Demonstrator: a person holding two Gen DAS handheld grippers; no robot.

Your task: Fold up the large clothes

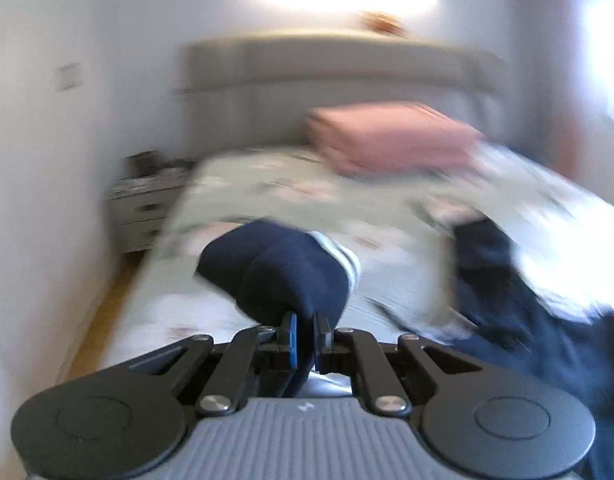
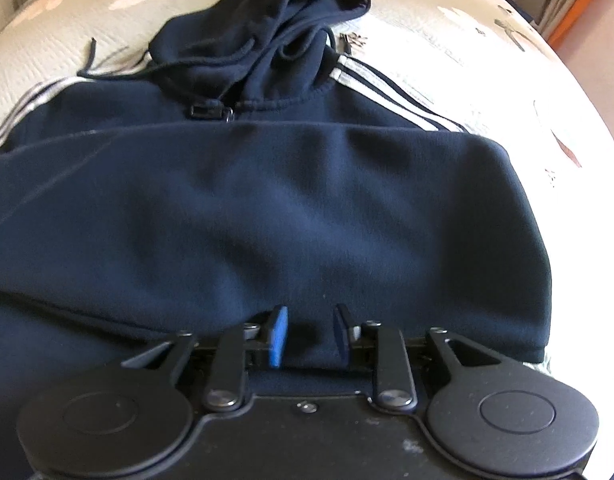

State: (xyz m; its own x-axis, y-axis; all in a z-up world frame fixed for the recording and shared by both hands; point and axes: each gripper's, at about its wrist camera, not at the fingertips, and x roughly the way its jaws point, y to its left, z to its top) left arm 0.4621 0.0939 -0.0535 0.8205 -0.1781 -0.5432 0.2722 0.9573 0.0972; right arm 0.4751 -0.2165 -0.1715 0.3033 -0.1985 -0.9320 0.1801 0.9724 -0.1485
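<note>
Tongs, right (image 2: 307,336): jaws partly apart over the near folded edge of the navy hoodie (image 2: 267,208), fabric between them but pads not visibly pressing; likely steadying or letting go of the fold. Tongs, left (image 1: 305,334): narrow, clamped on a bunch of navy sleeve (image 1: 275,272), lifted clear of the bed (image 1: 227,184), presumably to carry it across. Farther: hood (image 2: 267,28) crumpled on the flowered bedspread (image 2: 447,52); pink pillow (image 1: 391,136); headboard (image 1: 331,68).
</note>
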